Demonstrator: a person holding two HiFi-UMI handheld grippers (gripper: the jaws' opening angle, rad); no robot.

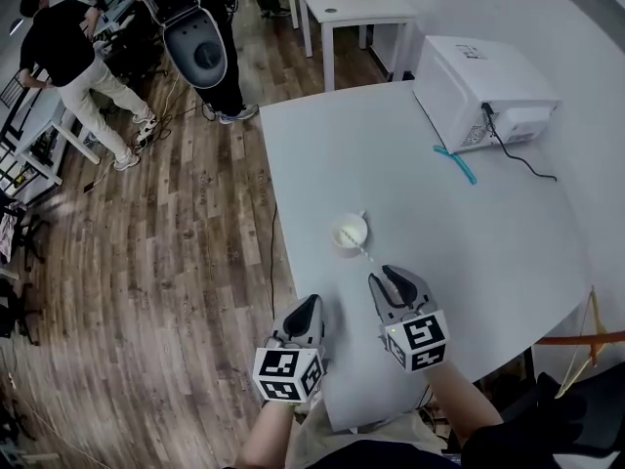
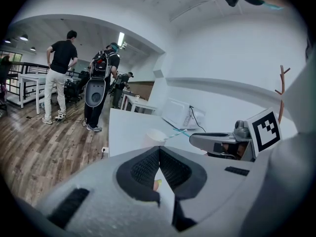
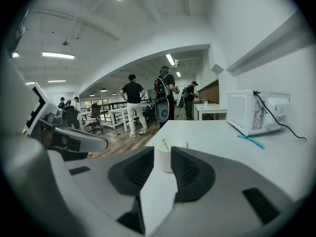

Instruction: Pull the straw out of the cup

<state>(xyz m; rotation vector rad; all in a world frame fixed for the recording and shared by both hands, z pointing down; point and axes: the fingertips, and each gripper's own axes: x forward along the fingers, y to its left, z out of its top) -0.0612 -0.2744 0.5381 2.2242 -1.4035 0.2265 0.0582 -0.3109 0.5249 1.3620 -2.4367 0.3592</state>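
A white cup (image 1: 349, 233) stands on the white table (image 1: 488, 252), and a pale straw (image 1: 363, 252) leans out of it toward me. My right gripper (image 1: 391, 280) is just short of the cup on the near side. It is open, and the cup (image 3: 167, 162) with the straw (image 3: 164, 144) shows through the gap of the gripper (image 3: 162, 153). My left gripper (image 1: 307, 308) hangs over the table's left edge, nearer to me and left of the cup. That gripper (image 2: 158, 150) is shut with nothing in it, and the cup (image 2: 154, 136) lies ahead of it.
A white microwave (image 1: 479, 86) with a black cable sits at the table's far right, and a teal stick (image 1: 456, 164) lies in front of it. Left of the table is wooden floor with people standing (image 1: 68, 62). A second white table (image 1: 347, 8) stands farther back.
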